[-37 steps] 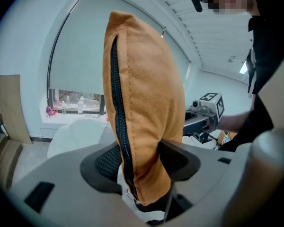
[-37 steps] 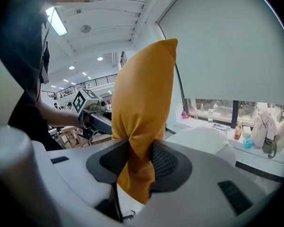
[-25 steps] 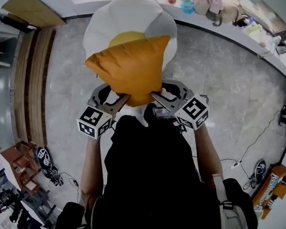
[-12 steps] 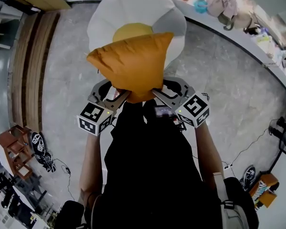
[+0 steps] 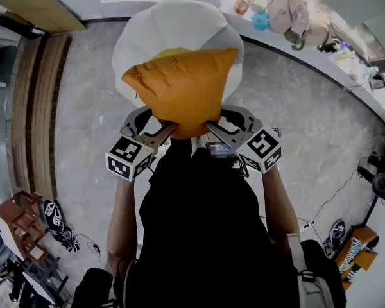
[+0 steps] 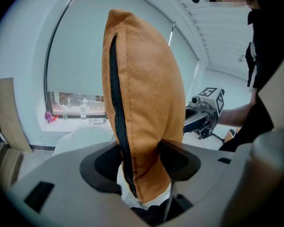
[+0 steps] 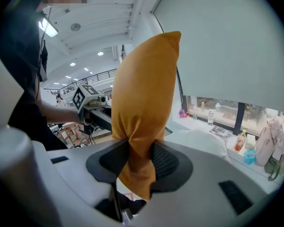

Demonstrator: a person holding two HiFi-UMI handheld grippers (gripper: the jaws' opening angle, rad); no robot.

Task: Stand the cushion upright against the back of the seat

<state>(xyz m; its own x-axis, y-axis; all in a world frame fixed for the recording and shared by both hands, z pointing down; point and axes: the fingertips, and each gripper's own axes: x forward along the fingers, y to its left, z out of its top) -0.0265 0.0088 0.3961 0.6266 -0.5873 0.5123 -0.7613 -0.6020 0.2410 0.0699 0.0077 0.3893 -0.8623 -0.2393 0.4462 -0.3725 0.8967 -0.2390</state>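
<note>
An orange cushion (image 5: 183, 95) hangs in the air, gripped by its near edge from both sides. My left gripper (image 5: 169, 128) is shut on its lower left corner, beside the black zip (image 6: 117, 108). My right gripper (image 5: 212, 127) pinches the bunched fabric of the lower right corner (image 7: 141, 160); its jaws are opening slightly, with the fabric still between the pads. The cushion (image 7: 142, 108) stands on edge in both gripper views. Below and beyond it is the round white seat (image 5: 173, 24), and the cushion covers most of its yellow centre.
A long counter (image 5: 308, 43) with bottles, a bag and clutter curves along the far right. A wooden bench (image 5: 35, 108) runs along the left. Grey stone floor (image 5: 295, 120) surrounds the seat. Cables and shoes lie on the floor near my feet.
Both grippers have carried the cushion forward over the seat. It now covers nearly all of the yellow centre that showed before.
</note>
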